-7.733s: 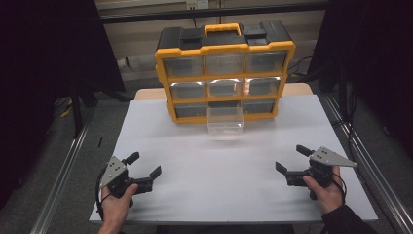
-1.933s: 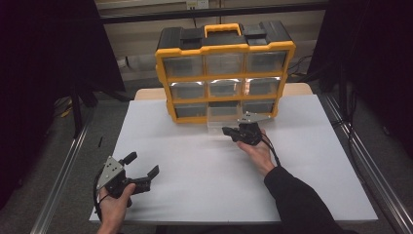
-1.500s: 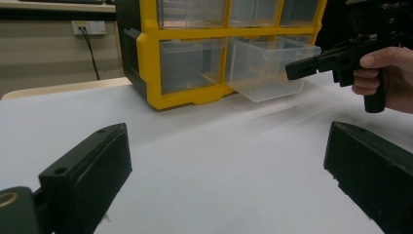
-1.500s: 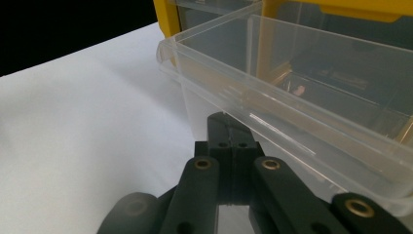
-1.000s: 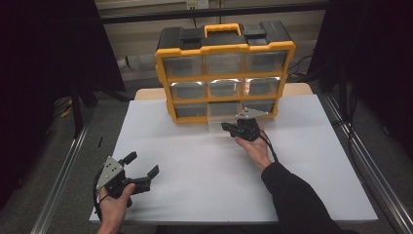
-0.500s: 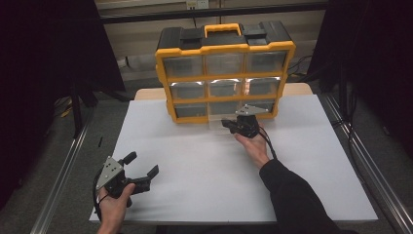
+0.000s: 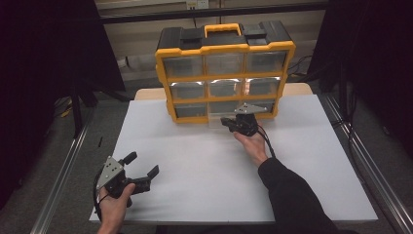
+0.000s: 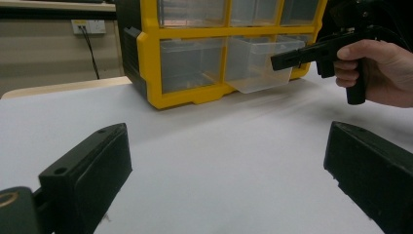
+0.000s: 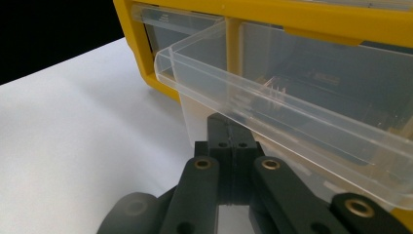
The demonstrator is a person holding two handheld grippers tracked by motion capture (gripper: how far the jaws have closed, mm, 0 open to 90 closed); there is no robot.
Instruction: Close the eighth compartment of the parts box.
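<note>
Here, right gripper point(image 7: 228, 122) at clear drawer point(image 8: 258, 63).
Jaws closed tight against drawer front, nothing between; left gripper point(image 7: 142, 169) wide open, empty, on white table point(image 7: 204, 161).

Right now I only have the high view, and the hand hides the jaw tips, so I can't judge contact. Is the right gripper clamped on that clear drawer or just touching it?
Observer: Just touching. In the right gripper view, the right gripper has its jaws shut together, with the tips against the front wall of the clear drawer, under its rim.
Operator: How far out is the drawer?
Observer: The left gripper view shows it partly out of the yellow organiser, with the back end in its slot.
Operator: Anything inside it?
Observer: It looks empty; the right gripper view shows no contents through the plastic.
</note>
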